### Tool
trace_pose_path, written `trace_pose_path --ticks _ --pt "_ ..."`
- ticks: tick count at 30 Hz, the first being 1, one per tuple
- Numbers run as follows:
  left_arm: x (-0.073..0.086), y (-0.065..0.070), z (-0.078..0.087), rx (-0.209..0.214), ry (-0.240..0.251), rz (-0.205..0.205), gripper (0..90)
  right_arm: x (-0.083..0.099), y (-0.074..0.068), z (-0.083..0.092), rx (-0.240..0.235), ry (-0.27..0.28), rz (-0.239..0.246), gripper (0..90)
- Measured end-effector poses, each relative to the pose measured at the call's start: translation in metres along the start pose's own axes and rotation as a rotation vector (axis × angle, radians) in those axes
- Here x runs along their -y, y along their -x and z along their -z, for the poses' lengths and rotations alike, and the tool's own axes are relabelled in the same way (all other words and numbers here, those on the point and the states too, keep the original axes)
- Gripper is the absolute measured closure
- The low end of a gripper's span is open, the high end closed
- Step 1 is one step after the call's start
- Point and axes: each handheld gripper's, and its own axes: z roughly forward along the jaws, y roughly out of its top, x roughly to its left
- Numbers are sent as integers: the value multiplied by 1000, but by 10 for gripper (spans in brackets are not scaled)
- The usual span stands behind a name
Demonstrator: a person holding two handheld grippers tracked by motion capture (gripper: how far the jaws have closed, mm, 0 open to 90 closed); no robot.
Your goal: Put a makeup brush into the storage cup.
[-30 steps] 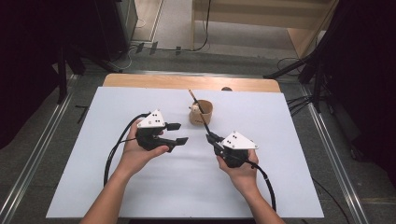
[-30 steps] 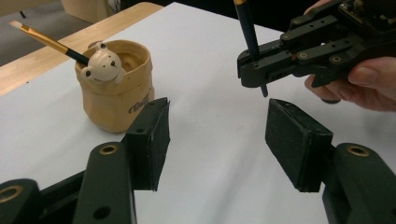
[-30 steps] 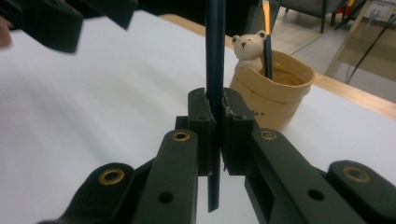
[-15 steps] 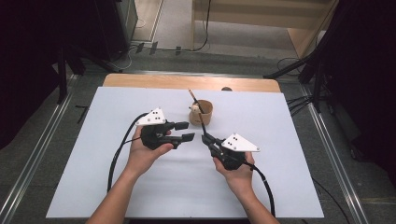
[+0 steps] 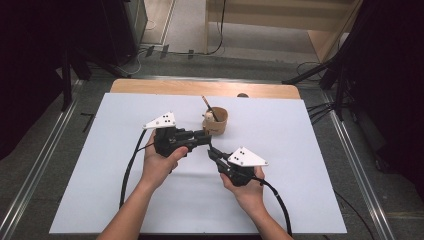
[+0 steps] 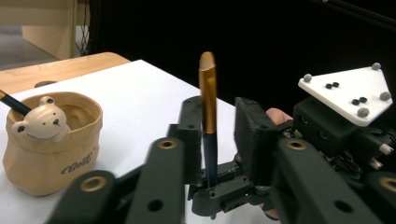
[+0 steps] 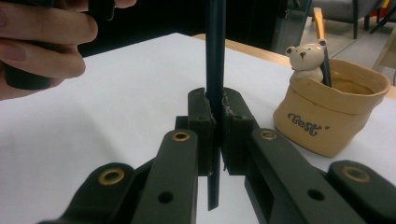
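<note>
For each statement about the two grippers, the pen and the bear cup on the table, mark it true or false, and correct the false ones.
1. The right gripper is clamped on a dark pen that stands upright. True.
2. The cup lies tipped on its side. False: it stands upright on the white sheet.
3. A small bear figure sits at the cup's rim. True.
4. The cup is empty. False: a thin stick leans in it.
5. The left gripper is far from the pen. False: its jaws, which have just been closing, flank the pen's gold part.
</note>
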Motion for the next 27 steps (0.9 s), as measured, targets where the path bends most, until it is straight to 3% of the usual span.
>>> trace_pose_path --ticks 2,6,9,12,18,20,24,25,27 --pt "0 1 0 -1 -5 -11 848 0 0 -1 -10 -1 8 854" --pt "0 2 0 -23 -22 -20 855 0 1 -2 -26 -21 6 841" --pt "0 4 0 -39 -36 -34 856 -3 1 -1 -13 -18 -3 708" --pt "1 6 -2 -49 -54 -53 857 -9 0 1 -6 -2 -7 691" --pt "2 9 -5 -55 -71 -70 857 -21 -1 2 -20 8 -18 747" --pt "2 9 -5 -61 -79 -72 857 -23 -3 1 -17 -2 -19 824" --pt "3 9 -3 -66 -59 -69 849 -25 -2 -1 -10 -9 -13 841" --pt "3 8 -2 -49 -41 -52 828 -25 -3 -1 -8 -9 -12 841" --pt "4 6 1 -42 -19 -23 662 -26 -2 0 7 -12 -1 841"
